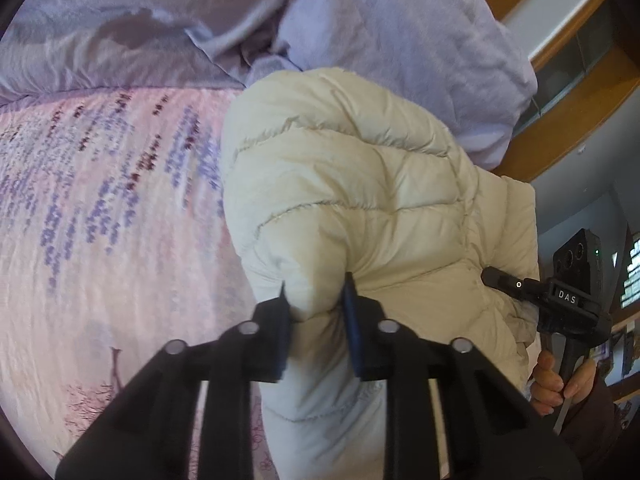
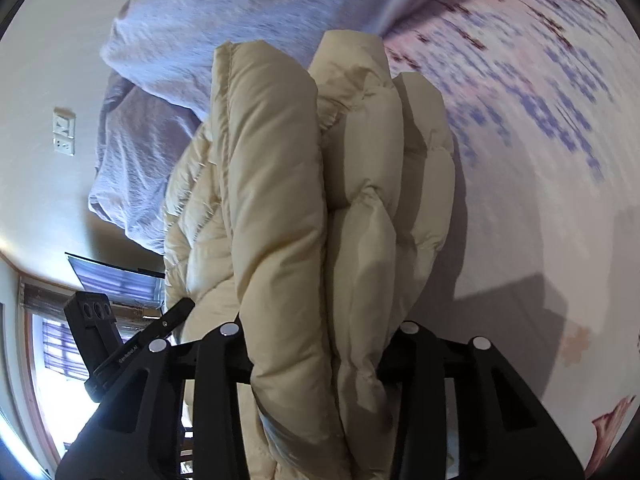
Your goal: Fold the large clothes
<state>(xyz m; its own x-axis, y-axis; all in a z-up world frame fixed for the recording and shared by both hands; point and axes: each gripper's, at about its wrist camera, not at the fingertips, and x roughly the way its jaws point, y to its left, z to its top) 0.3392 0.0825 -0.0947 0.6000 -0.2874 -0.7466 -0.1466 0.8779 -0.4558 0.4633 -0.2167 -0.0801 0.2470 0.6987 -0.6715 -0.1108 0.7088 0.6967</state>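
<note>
A cream quilted puffer jacket [image 1: 360, 184] is held up over a bed. My left gripper [image 1: 316, 292] is shut on a bulging fold of it, the fabric pinched between the fingers. In the right wrist view the jacket [image 2: 280, 200] hangs bunched in thick folds. My right gripper [image 2: 320, 360] is shut on that thick bundle; its fingertips are hidden by the fabric. The right gripper also shows in the left wrist view [image 1: 496, 276] at the jacket's right edge, and the left gripper shows in the right wrist view [image 2: 180, 308] at the lower left.
The bed has a pink sheet with purple flowers [image 1: 100, 200]. A lavender duvet [image 1: 400, 40] is heaped at the head of the bed. A wooden frame [image 1: 560, 128] and a white wall with sockets [image 2: 64, 132] lie beyond.
</note>
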